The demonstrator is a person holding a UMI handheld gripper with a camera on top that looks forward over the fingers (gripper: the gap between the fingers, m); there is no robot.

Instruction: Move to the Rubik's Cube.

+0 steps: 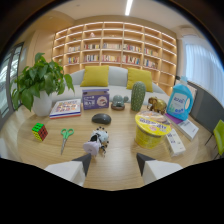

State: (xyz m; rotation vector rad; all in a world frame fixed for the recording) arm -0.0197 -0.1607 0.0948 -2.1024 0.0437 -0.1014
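Bookshelves [115,47] line the back wall behind a sofa [116,77] with yellow cushions. Wooden surface [120,162] carries a potted plant [40,85], scissors [65,138], a black mouse [101,118], a yellow bowl [152,130] and a blue detergent bottle [179,101]. Gripper [113,165] fingers stand apart, nothing between them; a small toy [97,141] sits just ahead. Rubik's Cube [40,132] lies beyond the fingers, well off to the left, beside the scissors
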